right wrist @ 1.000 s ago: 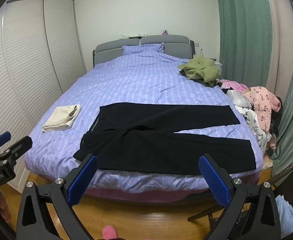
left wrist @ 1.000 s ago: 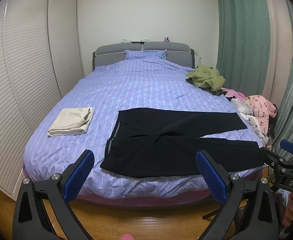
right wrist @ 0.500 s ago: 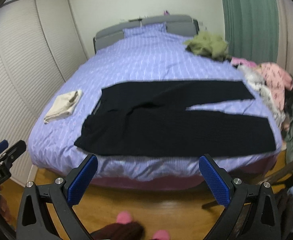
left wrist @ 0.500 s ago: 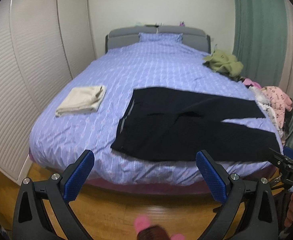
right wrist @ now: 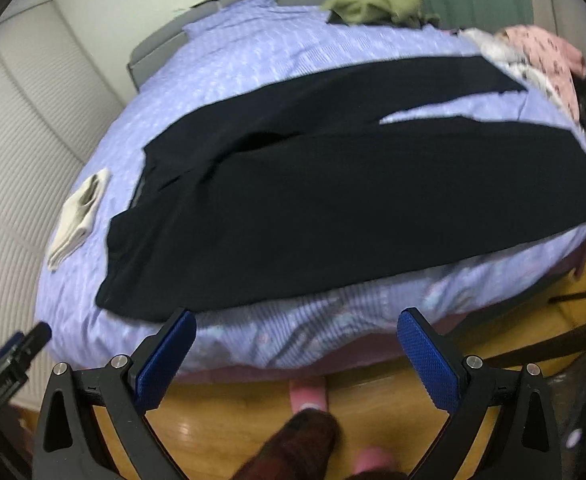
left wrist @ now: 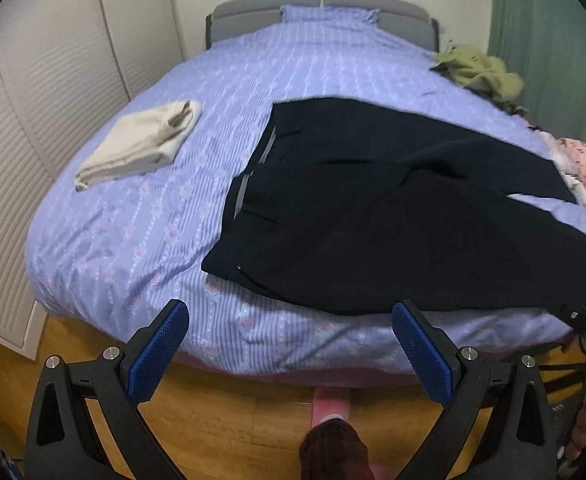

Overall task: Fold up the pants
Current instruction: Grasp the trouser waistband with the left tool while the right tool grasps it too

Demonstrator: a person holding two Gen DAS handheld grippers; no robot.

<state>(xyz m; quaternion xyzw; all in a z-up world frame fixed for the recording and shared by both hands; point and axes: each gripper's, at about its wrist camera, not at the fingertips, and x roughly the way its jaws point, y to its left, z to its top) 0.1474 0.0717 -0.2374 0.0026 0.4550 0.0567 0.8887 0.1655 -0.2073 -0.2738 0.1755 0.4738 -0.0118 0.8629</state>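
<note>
Both our tools, left tool (left wrist: 289,340) and right tool (right wrist: 295,346), hang released, the pants (right wrist: 333,184) ahead, long axis crosswise, waistband nearer the left.

The left gripper (left wrist: 291,346) hangs low at the near side, its jaws spread wide with nothing between them, the blue pads (left wrist: 157,354) facing each other across the gap. The right gripper (right wrist: 296,354) sits much the same, jaws wide apart and empty, tilted a little to one side. Each shows at the edge of the other's view. Below them, the person's foot (left wrist: 330,405) in pink points forward.
</note>
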